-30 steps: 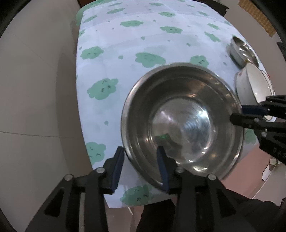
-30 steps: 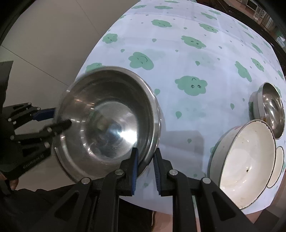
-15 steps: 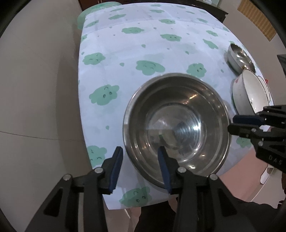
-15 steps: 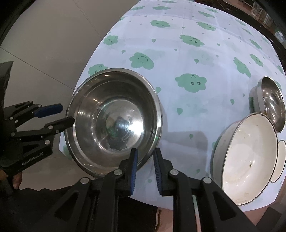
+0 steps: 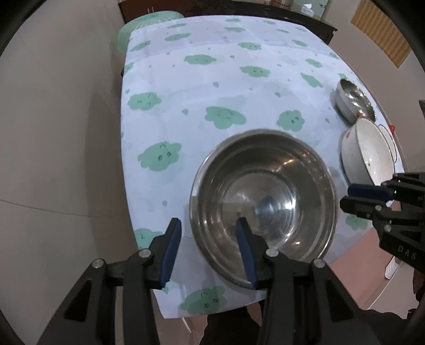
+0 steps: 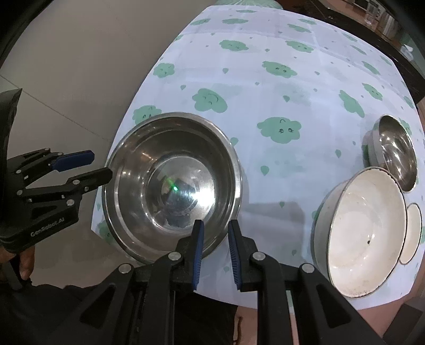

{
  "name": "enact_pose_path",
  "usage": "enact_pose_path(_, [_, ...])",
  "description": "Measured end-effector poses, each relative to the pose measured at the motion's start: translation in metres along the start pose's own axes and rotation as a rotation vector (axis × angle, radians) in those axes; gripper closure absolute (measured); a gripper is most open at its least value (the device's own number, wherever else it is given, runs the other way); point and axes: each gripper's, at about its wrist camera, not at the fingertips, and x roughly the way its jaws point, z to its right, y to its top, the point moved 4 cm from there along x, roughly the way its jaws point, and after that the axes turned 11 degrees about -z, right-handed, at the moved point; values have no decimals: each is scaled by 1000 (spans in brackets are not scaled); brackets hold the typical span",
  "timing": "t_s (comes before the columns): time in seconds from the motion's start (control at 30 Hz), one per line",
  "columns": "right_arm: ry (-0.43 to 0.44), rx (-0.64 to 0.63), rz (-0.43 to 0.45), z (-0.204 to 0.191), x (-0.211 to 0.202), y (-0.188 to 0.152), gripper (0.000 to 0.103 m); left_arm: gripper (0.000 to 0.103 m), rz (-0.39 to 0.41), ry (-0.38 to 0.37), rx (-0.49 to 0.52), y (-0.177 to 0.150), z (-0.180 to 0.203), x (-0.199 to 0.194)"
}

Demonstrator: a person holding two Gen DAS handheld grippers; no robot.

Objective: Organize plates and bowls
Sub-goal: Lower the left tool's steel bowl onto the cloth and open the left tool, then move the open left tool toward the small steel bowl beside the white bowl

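A large steel bowl [image 5: 263,191] [image 6: 172,183] rests on the cloud-print tablecloth near the table's front edge. My left gripper [image 5: 209,244] is open, with its jaws astride the bowl's near rim and a visible gap on both sides. It also shows in the right wrist view [image 6: 85,167] at the bowl's left rim. My right gripper [image 6: 215,238] is open, its jaws either side of the bowl's near rim with a gap. A white enamel bowl [image 6: 364,228] [image 5: 369,154] sits to the right, and a small steel bowl [image 6: 395,148] [image 5: 353,100] behind it.
A small white dish [image 6: 413,228] lies right of the white bowl at the table's right edge. The tablecloth [image 6: 279,79] stretches far back. Tiled floor [image 5: 53,159] lies left of the table. Dark furniture [image 5: 292,18] stands behind the table.
The large steel bowl has come down from a tilted, lifted pose and now sits flat on the cloth. My right gripper's jaws have parted from its rim. Both grippers have drawn back a little.
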Motion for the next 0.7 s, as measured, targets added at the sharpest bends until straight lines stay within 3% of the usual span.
enact_pose_path(0.17, [-24,46,28,7,-11,-8,82,53,26,-22,34,7,13,-10])
enact_pose_path(0.33, [-21,79,45,17,-18,-18,82,53,54,-19,89,14,33,-19])
enact_pose_path(0.5, [-13,71,36,25,-17,-23,82,47,55,-28,83,17,45,-21])
enact_pose_path(0.7, [-8,88,28,38,-11,-34,82,46,46,-30,78,20,58,-19])
